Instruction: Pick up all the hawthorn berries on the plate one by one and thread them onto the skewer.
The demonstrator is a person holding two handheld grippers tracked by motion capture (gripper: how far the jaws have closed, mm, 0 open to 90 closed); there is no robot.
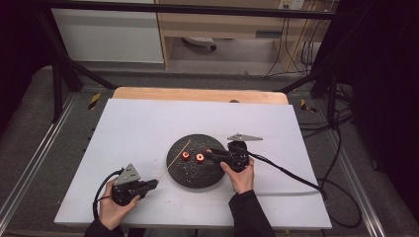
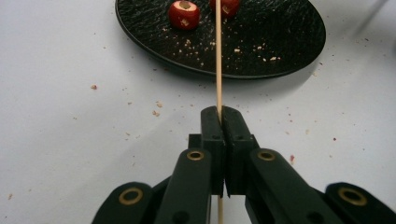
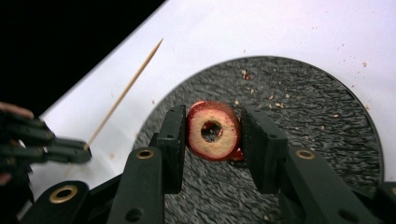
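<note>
Right hand-held gripper [image 3: 212, 133]: jaws closed on a cored red fruit piece [image 3: 213, 130], gripped by its sides, the bored hole facing the camera near the centre of the right gripper view. In the high view this gripper [image 1: 213, 157] sits just right of centre, over the black plate [image 1: 195, 177], with the held piece at its tips and a second red piece [image 1: 185, 156] just beside it to the left.

Left hand-held gripper [image 2: 219, 116]: jaws shut on a thin wooden skewer [image 2: 218, 56], which rises straight up the middle of the left gripper view towards the plate [image 2: 280, 42]. In the high view the gripper [image 1: 150, 184] lies at lower left, clear of the plate; the skewer [image 1: 178, 154] slants up and right, its tip over the plate's upper-left edge.

Risks — judged, not observed:
- The skewer tip stands well apart from the hole (the bore is narrow); a small aiming error would strike the flesh and push or split the piece.
- The skewer is held near its tail; the long free length may flex or pivot in the jaws under load.
- The side grip could let the piece rotate, taking the hole off line.
- Crumbs litter the plate and white worktop [image 1: 138, 128] — the flesh appears crumbly.

Pose: both hands enter from the bottom edge of the high view. The left hand [image 1: 114, 207] rests low at lower left; the right hand [image 1: 242, 177] reaches further up, dark sleeve showing, its gripper pointing left.
</note>
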